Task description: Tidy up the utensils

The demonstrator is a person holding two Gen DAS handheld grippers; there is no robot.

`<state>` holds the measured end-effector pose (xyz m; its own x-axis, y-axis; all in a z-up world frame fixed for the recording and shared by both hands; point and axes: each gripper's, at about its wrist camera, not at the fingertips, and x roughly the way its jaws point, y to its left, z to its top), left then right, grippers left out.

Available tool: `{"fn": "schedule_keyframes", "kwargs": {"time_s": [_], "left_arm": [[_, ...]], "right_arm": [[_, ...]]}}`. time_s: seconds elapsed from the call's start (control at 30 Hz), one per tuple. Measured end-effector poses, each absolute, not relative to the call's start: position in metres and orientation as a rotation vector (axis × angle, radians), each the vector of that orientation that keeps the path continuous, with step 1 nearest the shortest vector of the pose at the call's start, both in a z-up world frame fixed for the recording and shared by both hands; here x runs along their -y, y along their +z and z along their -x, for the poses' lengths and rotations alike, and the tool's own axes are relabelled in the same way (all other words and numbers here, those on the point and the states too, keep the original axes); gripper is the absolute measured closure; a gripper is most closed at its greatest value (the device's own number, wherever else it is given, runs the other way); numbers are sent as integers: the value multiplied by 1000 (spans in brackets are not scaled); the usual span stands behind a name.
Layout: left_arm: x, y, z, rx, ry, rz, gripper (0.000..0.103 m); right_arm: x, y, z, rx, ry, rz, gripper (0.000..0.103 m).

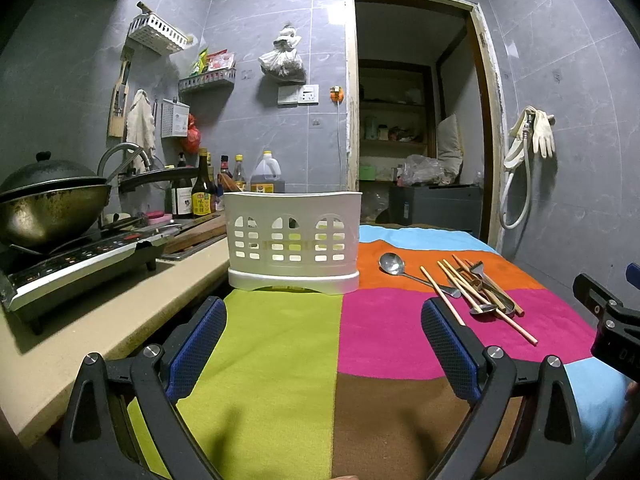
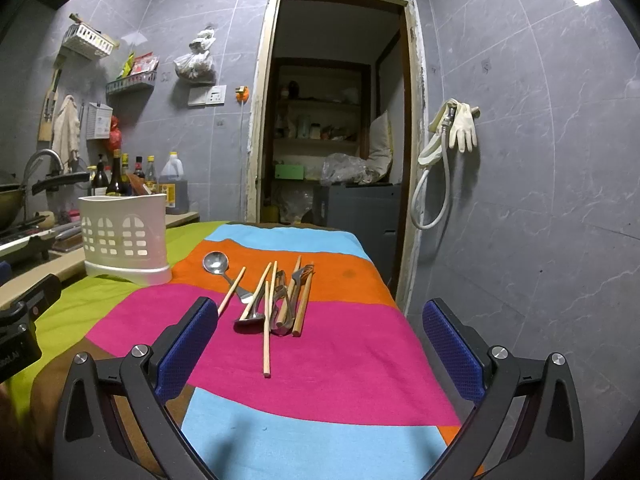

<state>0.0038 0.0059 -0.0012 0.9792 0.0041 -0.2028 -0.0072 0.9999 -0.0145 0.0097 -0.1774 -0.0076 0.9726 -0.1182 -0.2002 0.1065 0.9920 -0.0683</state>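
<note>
A white slotted utensil holder [image 1: 294, 240] [image 2: 124, 236] stands on the far left of the striped cloth. A pile of utensils [image 1: 476, 288] [image 2: 276, 300] lies to its right: a steel ladle [image 2: 216, 262], wooden chopsticks [image 2: 266, 332], spoons and forks. My left gripper [image 1: 324, 336] hovers open over the green and pink stripes, short of the holder, nothing between its blue pads. My right gripper [image 2: 320, 340] is open too, just before the pile, and its body shows at the right edge of the left wrist view [image 1: 612, 320].
The striped cloth [image 2: 340, 360] covers a narrow table that ends near an open doorway [image 2: 332, 120]. To the left is a counter [image 1: 100, 312] with an induction cooker, a wok [image 1: 48, 204] and several bottles [image 1: 200, 192]. A tiled wall with gloves and a hose is on the right.
</note>
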Motion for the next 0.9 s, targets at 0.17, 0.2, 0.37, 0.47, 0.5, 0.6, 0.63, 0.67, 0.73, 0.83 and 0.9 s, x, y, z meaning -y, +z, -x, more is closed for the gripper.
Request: {"fn": "schedule_keyframes", "kwargs": {"time_s": [0.17, 0.2, 0.37, 0.47, 0.5, 0.6, 0.63, 0.67, 0.73, 0.83, 0.9], "left_arm": [[-7, -1, -4, -205, 5, 17, 7], [-6, -1, -4, -205, 6, 16, 7], [-10, -3, -5, -210, 6, 19, 7], [-10, -3, -5, -209, 6, 18, 7], [-10, -3, -5, -209, 6, 18, 7], [-10, -4, -5, -211, 5, 18, 7], [-10, -6, -5, -211, 6, 18, 7], [-10, -5, -6, -211, 6, 18, 7], [-10, -6, -6, -211, 6, 19, 7], [-10, -6, -6, -214, 6, 20, 7], [-10, -7, -7, -214, 7, 19, 7]], "right_arm": [[177, -9, -9, -209, -113, 56, 0], [177, -9, -10, -213, -113, 57, 0], [174, -9, -8, -220, -113, 55, 0], [173, -13, -13, -217, -113, 54, 0], [174, -12, -13, -219, -111, 53, 0], [174, -12, -14, -223, -111, 53, 0], [174, -11, -13, -225, -111, 52, 0], [173, -12, -14, -226, -110, 52, 0], [173, -13, -14, -228, -110, 50, 0], [174, -13, -13, -227, -110, 50, 0], [174, -13, -13, -229, -109, 50, 0]]}}
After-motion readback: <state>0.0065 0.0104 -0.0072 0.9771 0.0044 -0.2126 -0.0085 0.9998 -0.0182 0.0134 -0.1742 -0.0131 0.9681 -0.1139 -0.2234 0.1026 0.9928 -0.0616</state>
